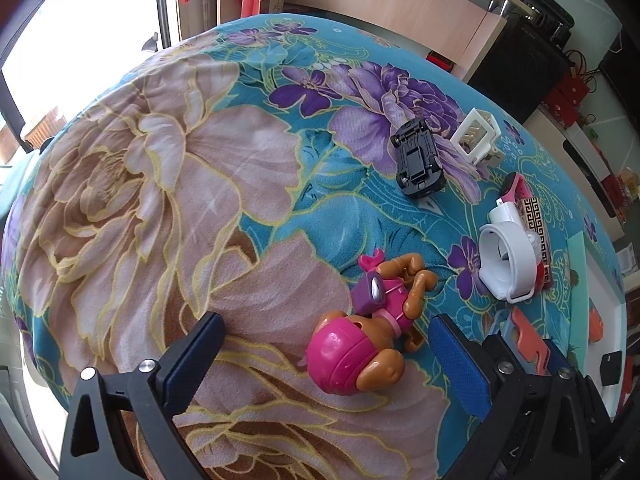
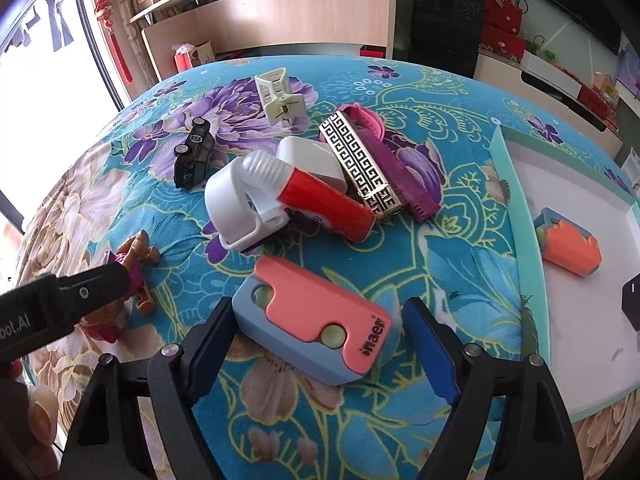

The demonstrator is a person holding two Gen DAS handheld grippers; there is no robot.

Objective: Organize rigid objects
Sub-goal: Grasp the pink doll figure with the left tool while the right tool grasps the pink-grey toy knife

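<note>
Lying between the wide-apart jaws of the right gripper (image 2: 318, 330), the pink box (image 2: 316, 320) touched neither, while the left gripper (image 1: 324, 352) gaped over the toy dog (image 1: 360, 344).

1. A floral blanket (image 2: 460, 256) in teal, purple and beige covers the desk.
2. Behind the blanket stands a light wooden shelf unit (image 2: 288, 16).
3. A red gift bag (image 2: 185, 60) sits at the foot of the shelf unit, on its left end.
4. A red tassel ornament (image 2: 105, 8) hangs left of the shelf unit, by the bright window (image 2: 36, 92).
5. A black cabinet (image 2: 444, 28) stands just right of the shelf unit.
6. Red boxes (image 2: 502, 32) lie right of the cabinet.
</note>
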